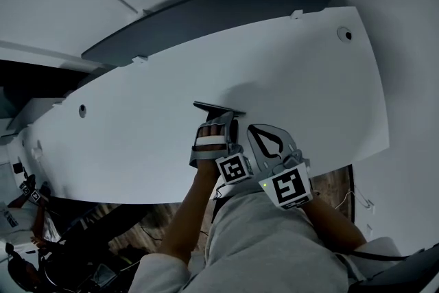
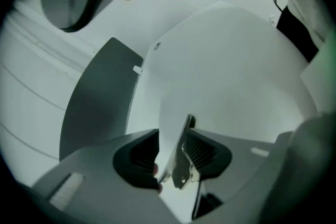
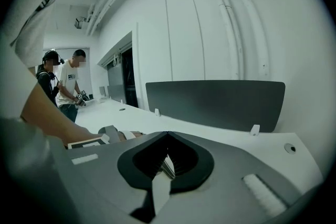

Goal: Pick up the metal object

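A thin, flat metal object (image 1: 218,107) rests on the white table (image 1: 295,79) near its front edge. My left gripper (image 1: 221,121) reaches down to it. In the left gripper view the metal object (image 2: 181,157) stands on edge between the jaws, leaning against the right pad (image 2: 202,149). White table shows between it and the left pad (image 2: 142,157), so the left gripper (image 2: 170,157) is open around it. My right gripper (image 1: 257,128) hovers just to the right, and my right gripper (image 3: 167,157) is shut with nothing seen in it.
A dark divider panel (image 1: 219,7) runs along the table's far edge. Cable holes (image 1: 345,33) sit at the far right and at the left. Two people (image 3: 68,84) stand by another table far off to the left. The table's front edge (image 1: 329,165) is right under my hands.
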The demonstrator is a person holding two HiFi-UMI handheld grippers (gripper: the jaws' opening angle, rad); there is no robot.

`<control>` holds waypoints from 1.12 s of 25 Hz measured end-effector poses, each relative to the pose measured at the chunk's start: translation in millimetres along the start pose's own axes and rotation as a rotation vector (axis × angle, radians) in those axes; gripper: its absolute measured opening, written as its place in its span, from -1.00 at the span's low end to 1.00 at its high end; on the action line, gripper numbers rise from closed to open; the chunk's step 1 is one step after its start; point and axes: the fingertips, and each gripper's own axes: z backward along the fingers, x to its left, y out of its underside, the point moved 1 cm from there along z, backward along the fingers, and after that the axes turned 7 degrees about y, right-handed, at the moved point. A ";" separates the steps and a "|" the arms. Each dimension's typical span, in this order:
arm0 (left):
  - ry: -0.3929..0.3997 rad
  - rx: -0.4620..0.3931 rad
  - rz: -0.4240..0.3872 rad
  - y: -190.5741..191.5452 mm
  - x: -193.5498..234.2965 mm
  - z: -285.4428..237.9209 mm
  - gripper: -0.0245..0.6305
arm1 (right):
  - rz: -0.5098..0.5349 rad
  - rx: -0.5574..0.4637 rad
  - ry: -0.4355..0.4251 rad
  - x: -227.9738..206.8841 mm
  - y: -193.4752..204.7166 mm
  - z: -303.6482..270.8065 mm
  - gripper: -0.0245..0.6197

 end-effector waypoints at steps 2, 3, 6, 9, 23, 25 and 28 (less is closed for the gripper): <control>0.045 0.018 -0.056 -1.3 -8.0 -11.2 -0.48 | 0.006 0.004 0.007 -6.3 2.7 -0.7 -0.92; 0.072 0.026 -0.078 -2.3 -11.8 -15.3 -0.48 | 0.010 0.006 0.012 -10.0 3.9 -0.5 -0.92; 0.134 0.051 -0.122 -2.4 -20.9 -26.8 -0.48 | -0.051 0.006 0.041 -19.1 8.8 -0.7 -0.92; 0.167 0.061 -0.144 -4.3 -25.5 -33.9 -0.48 | -0.096 0.010 0.063 -25.9 13.7 -0.7 -0.92; 0.173 0.093 -0.167 -5.6 -20.7 -49.1 -0.92 | -0.087 0.032 0.069 -43.1 27.9 3.8 -0.92; 0.170 0.094 -0.164 -3.4 -18.6 -46.9 -0.92 | -0.088 0.027 0.067 -43.9 27.0 3.2 -0.92; 0.159 0.078 -0.157 -3.6 -12.1 -37.0 -0.93 | -0.103 0.021 0.065 -43.4 26.6 1.8 -0.92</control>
